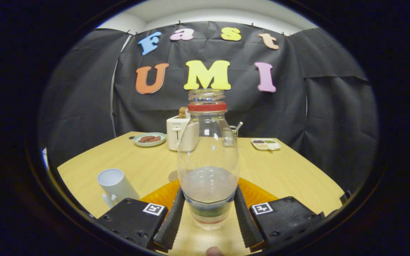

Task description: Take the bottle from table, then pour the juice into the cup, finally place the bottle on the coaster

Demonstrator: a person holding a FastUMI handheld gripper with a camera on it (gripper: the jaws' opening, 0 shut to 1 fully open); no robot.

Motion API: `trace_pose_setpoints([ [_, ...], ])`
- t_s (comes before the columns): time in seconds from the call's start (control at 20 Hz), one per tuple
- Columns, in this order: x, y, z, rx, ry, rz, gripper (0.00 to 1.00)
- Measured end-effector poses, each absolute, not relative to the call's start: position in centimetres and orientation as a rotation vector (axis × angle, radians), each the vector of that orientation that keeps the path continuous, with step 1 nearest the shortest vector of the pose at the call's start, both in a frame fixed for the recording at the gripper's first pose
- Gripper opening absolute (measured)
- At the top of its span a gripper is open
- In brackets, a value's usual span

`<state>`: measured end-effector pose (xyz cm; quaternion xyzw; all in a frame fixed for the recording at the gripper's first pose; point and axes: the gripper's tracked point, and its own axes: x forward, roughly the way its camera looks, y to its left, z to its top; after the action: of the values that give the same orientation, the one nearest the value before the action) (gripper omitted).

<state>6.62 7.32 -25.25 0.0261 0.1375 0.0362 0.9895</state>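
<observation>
where the bottle (208,167) stands between the fingers (172,220), its lower body blocks most of the orange coaster (258,193); just two orange patches show, one on either side of the bottle, partly under the finger mounts. whether the bottle base rests on the coaster or hangs above it, cannot tell. gripper (208,217) low over the tabletop (290,167), pointing level toward the booth wall; both fingers lie against the bottle's lower sides, closed on it. bottle upright, clear, cap off, red ring at the neck, a shallow layer of liquid near the bottom, its colour hard to make out through the plastic. label band at the base blurred.

white cup (114,185) ahead and to the left of the left finger, apart from the bottle; its inside cannot be seen from this angle. beyond the bottle, a white toaster (180,134), its right side covered by the bottle, something brown in its slot. a round plate (150,139) with brown pieces left of the toaster. a small divided dish (266,143) to the far right, contents too small to tell. a wire holder with a utensil handle (234,131) just behind the bottle's shoulder, mostly hidden. a fingertip (214,251) shows at the very bottom, cut off.
</observation>
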Motion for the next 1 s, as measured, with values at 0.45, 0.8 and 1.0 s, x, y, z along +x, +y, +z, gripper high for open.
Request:
trace_pose_setpoints([
  [0.45, 8.2, 7.6, -23.7, -0.323, 0.23, 0.01, 0.74],
  [0.8, 8.9, 10.4, -24.5, -0.64, 0.204, 0.053, 0.74],
  [1.0, 8.3, 12.6, -25.4, -0.796, 0.187, 0.096, 0.74],
])
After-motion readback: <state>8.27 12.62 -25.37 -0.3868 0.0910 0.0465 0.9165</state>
